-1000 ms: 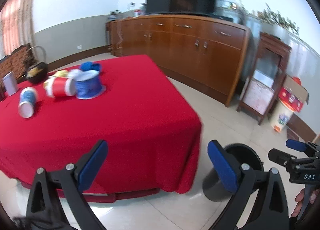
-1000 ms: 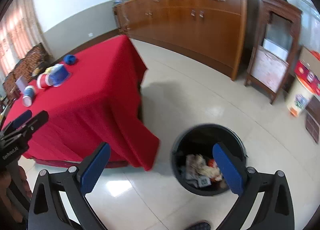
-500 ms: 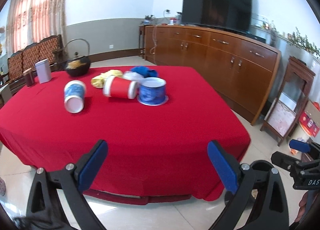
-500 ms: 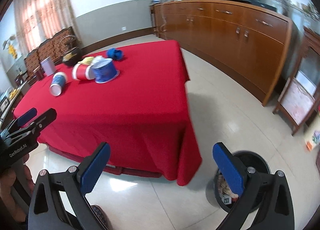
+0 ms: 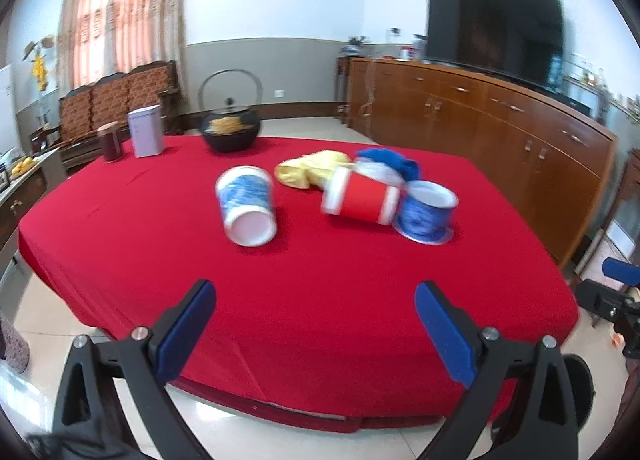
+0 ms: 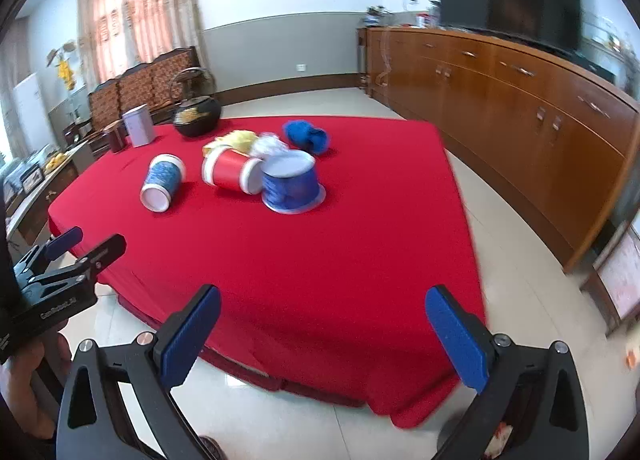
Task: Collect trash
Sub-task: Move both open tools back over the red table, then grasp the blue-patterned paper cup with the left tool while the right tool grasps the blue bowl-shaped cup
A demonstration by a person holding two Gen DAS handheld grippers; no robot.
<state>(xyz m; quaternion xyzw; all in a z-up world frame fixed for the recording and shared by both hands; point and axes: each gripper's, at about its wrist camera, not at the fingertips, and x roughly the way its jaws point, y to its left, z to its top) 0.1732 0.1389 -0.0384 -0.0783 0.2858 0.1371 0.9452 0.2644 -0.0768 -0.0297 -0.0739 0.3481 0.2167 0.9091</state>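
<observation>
Where the red-draped desk (image 5: 312,300) carries the trash, three cups cluster near its middle: a blue-patterned cup (image 5: 247,208) on its side, a red cup (image 5: 362,201) on its side touching an inverted blue cup (image 5: 426,213), with yellow (image 5: 310,173) and blue wads (image 5: 390,159) behind; their printing is too blurred to read. Left gripper (image 5: 314,324) and right gripper (image 6: 322,334) hang released and empty short of the desk's near edge, open floor (image 6: 508,256) at right. "GenRobot.AI" marks the left gripper's body.
</observation>
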